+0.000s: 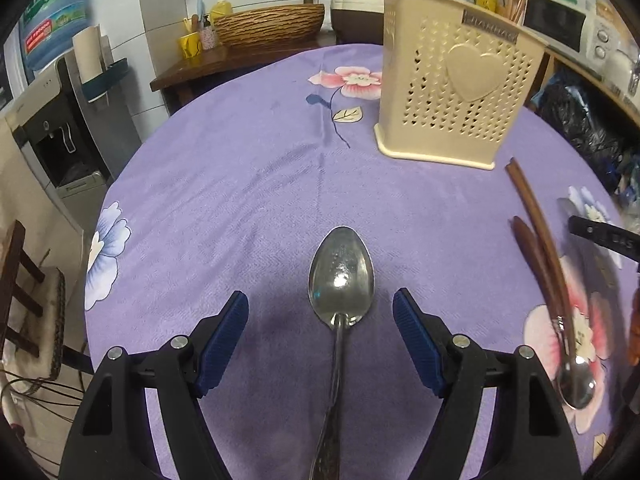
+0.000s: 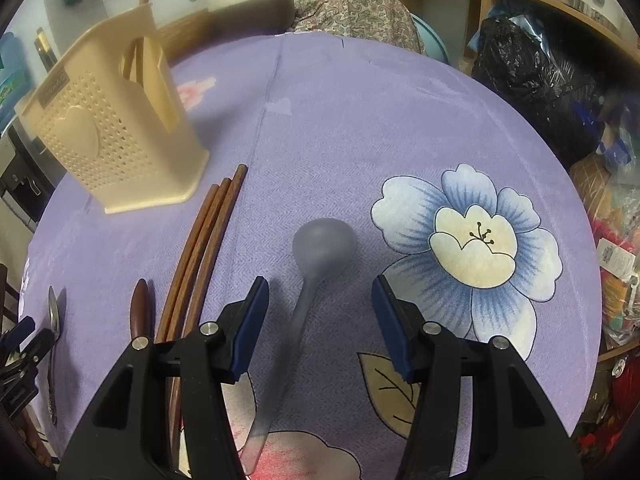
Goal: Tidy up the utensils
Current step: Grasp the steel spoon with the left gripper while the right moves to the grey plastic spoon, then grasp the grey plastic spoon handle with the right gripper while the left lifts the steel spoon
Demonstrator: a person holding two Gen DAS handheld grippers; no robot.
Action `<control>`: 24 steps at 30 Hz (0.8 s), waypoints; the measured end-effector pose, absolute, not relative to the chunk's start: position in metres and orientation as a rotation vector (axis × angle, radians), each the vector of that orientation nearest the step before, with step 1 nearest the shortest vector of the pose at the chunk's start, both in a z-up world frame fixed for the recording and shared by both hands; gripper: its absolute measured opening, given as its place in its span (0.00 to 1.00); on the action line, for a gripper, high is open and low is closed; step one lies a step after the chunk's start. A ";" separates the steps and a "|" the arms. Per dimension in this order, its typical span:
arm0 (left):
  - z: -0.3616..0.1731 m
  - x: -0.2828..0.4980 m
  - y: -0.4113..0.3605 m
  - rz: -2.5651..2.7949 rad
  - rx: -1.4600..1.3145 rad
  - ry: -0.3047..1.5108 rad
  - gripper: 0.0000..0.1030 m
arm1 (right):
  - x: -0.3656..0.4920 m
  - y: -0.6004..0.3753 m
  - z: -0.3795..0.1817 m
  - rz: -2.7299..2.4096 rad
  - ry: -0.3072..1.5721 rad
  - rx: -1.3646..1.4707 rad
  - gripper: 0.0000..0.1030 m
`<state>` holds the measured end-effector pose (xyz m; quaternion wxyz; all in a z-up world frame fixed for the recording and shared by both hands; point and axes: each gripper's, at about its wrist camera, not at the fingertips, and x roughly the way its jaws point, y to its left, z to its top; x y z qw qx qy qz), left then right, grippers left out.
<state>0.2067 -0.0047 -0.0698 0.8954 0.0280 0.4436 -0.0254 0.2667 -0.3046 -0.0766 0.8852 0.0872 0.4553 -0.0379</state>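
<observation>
Spoons, chopsticks and a holder lie spread on the purple flowered tablecloth [image 1: 240,184]. The left gripper [image 1: 320,312] has its blue fingers [image 1: 224,336] wide apart, one on each side of a metal spoon [image 1: 341,276] that lies flat on the cloth, bowl up and pointing toward the holder; neither pad touches it, and its handle runs back under the gripper. The right gripper [image 2: 320,300] also has its fingers [image 2: 250,324] apart. Between them shows a blurred, greyish spoon [image 2: 324,244], bowl toward the far side of the table and handle running back below the gripper; the pads stand clear of it, and the blur hides whether it rests on the cloth.

The cream perforated holder [image 1: 452,92] with a heart on its front stands upright on the cloth, on the far side of both grippers, with chopsticks standing in one of its compartments. Just beside its base start three brown chopsticks [image 2: 204,248], lying side by side and running back toward the right gripper. Next to them, on the side away from the blurred spoon, lies a brown-handled spoon [image 1: 576,384], its metal bowl well apart from the holder. In the right wrist view the left gripper is at the left edge, over the metal spoon.
</observation>
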 end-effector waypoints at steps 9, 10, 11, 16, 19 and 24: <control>-0.074 0.212 -0.015 -0.041 0.058 0.922 0.49 | 0.273 -0.300 -0.076 -0.104 0.951 0.167 0.53; -0.073 0.212 -0.016 -0.042 0.058 0.922 0.45 | 0.274 -0.299 -0.076 -0.106 0.951 0.165 0.53; -0.074 0.213 -0.018 -0.045 0.058 0.924 0.43 | 0.275 -0.300 -0.077 -0.107 0.952 0.163 0.53; -0.073 0.216 -0.022 -0.047 0.067 0.920 0.37 | 0.280 -0.298 -0.077 -0.121 0.953 0.151 0.53; -0.072 0.218 -0.024 -0.054 0.071 0.916 0.37 | 0.285 -0.296 -0.077 -0.130 0.957 0.135 0.53; -0.063 0.221 -0.029 -0.074 0.071 0.888 0.37 | 0.292 -0.295 -0.077 -0.152 0.953 0.110 0.37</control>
